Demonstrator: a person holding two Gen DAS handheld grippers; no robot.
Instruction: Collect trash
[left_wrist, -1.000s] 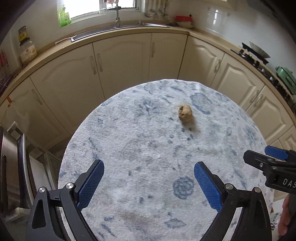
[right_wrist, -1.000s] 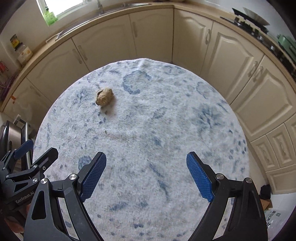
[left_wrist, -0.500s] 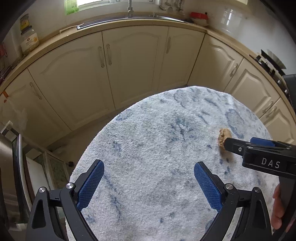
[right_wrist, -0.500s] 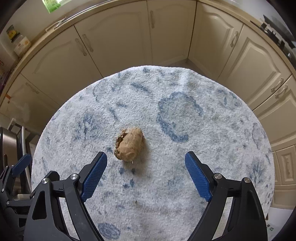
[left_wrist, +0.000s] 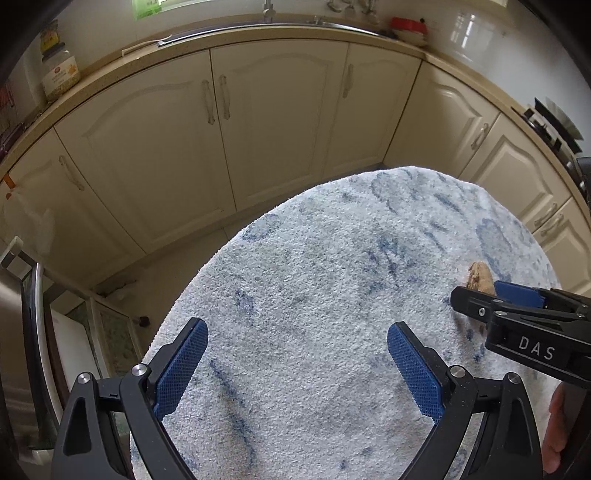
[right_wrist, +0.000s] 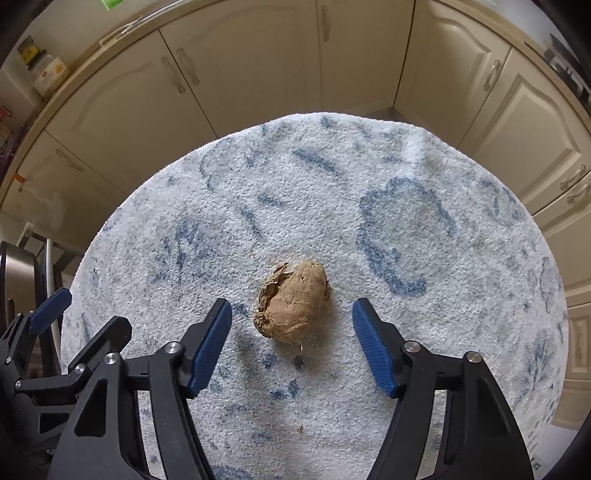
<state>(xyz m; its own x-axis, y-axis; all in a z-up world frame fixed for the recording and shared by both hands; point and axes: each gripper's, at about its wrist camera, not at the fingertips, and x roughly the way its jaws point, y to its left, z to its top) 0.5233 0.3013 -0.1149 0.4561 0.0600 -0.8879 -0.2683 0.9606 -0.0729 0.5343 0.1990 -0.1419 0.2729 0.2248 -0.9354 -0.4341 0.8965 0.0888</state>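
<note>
A crumpled brown lump of trash (right_wrist: 291, 300) lies on a round white-and-blue rug (right_wrist: 369, 177). My right gripper (right_wrist: 291, 306) hangs over it, jaws closing, with the lump between the blue pads (right_wrist: 212, 343) but a gap on both sides. My left gripper (left_wrist: 297, 325) stands wide open over bare rug (left_wrist: 314, 258) to the left, nothing between its fingers. In the left wrist view the right gripper (left_wrist: 480, 291) shows at the right edge, with the trash (left_wrist: 478, 275) half hidden behind its fingertip.
Cream kitchen cabinets (left_wrist: 258, 122) curve around the rug's far side under a counter with a sink (left_wrist: 266, 27) and a jar (left_wrist: 59, 74). A steel appliance (left_wrist: 18, 332) stands at the left. A stove (left_wrist: 557, 125) sits at the far right.
Both grippers moved forward and lower over the rug. The trash came from far ahead to lie between the right gripper's pads, and those pads have drawn closer together. The left gripper stayed wide open.
</note>
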